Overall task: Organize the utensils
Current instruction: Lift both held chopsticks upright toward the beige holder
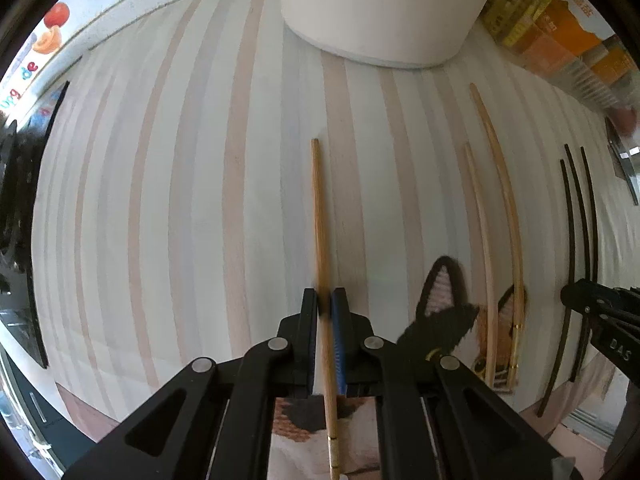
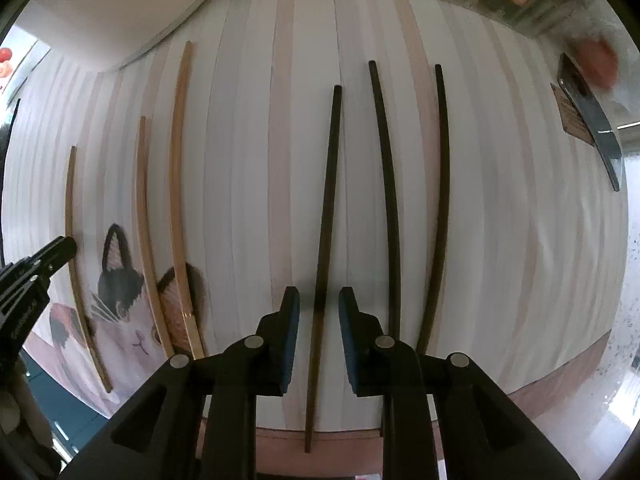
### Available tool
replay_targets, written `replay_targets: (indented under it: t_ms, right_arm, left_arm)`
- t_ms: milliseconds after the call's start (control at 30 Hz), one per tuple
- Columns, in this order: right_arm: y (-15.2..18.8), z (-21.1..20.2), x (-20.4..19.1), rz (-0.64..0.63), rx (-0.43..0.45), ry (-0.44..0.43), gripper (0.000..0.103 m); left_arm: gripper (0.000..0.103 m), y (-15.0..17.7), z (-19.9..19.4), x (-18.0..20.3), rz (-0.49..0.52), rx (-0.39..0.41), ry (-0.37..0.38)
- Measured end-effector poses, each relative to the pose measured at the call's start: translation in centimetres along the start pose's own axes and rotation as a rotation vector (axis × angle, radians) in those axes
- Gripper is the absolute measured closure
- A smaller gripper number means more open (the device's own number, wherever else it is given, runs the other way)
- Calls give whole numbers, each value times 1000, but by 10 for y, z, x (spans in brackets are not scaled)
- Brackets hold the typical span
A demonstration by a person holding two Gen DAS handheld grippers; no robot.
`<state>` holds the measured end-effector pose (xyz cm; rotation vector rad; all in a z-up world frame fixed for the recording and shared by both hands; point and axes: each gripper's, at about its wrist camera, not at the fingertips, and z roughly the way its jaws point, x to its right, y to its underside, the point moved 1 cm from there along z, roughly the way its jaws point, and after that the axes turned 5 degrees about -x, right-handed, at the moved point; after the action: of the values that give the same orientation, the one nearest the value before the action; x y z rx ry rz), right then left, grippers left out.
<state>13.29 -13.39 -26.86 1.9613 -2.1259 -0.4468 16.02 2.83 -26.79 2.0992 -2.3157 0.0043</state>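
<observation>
Left gripper (image 1: pixel 324 304) pinches the light chopstick (image 1: pixel 319 216) near its butt, for sorting; right gripper (image 2: pixel 319 308), jaws spread, straddles the dark chopstick (image 2: pixel 326 216), apparently lining up a grasp.

Bare striped mat (image 1: pixel 180 200) leftward; white container (image 1: pixel 380 12) ahead.

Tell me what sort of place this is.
Probably a home dining or kitchen table: chopsticks, wooden and black, lie on a striped cat-print tablecloth, with a white container and packaged food boxes behind.
</observation>
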Motion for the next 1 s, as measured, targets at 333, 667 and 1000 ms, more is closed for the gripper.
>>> replay_targets:
  t_ms: [333,667,1000]
  right_arm:
    - [-6,-5,-29,-22,45,18,96]
    - [-20,-9,-47,-66,-26,36,96]
    - [-38,-4,-42,-71,-41,39,96]
  left_arm:
    - [98,-2,3,0,-12,-17,-11]
    - [98,-8,8,10,5,-51,-22]
    - [99,-12,9,17,11,-53,-38]
